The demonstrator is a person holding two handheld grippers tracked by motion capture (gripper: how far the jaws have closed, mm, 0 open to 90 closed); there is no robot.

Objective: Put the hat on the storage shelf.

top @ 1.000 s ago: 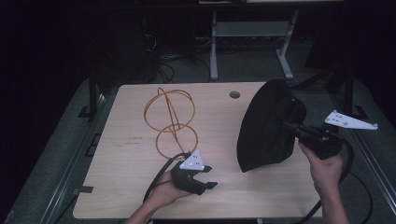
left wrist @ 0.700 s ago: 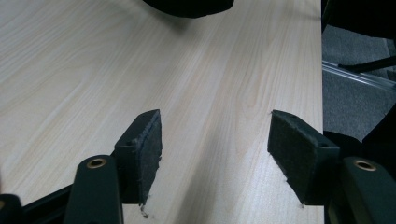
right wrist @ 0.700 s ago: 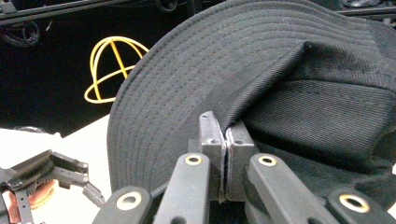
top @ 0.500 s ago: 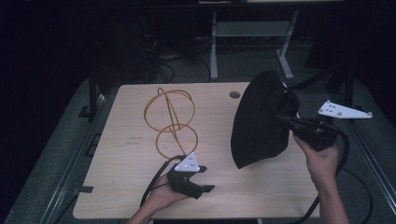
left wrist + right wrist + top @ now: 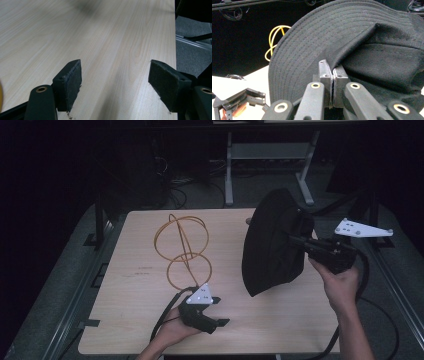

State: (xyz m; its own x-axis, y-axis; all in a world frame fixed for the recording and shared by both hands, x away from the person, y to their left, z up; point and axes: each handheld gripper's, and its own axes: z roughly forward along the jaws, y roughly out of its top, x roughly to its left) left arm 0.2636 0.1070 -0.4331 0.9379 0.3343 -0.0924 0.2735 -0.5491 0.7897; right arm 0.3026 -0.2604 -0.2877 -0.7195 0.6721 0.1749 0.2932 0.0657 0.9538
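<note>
Right gripper point(image 5: 333, 75) pinches the black hat point(image 5: 272, 245) by its brim, held up over the table point(image 5: 125, 320). We judge it light and floppy; our left gripper point(image 5: 115, 82) has just spread, jaws empty, free to steady the brim's far edge.

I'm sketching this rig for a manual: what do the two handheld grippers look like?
The left gripper and right gripper are black, each topped by a pale three-cornered plate with small dots and trailing a black cable. Their two jaws carry flat dark felt-like pads on arms with brass-coloured rivets. Forearms are bare.
</note>
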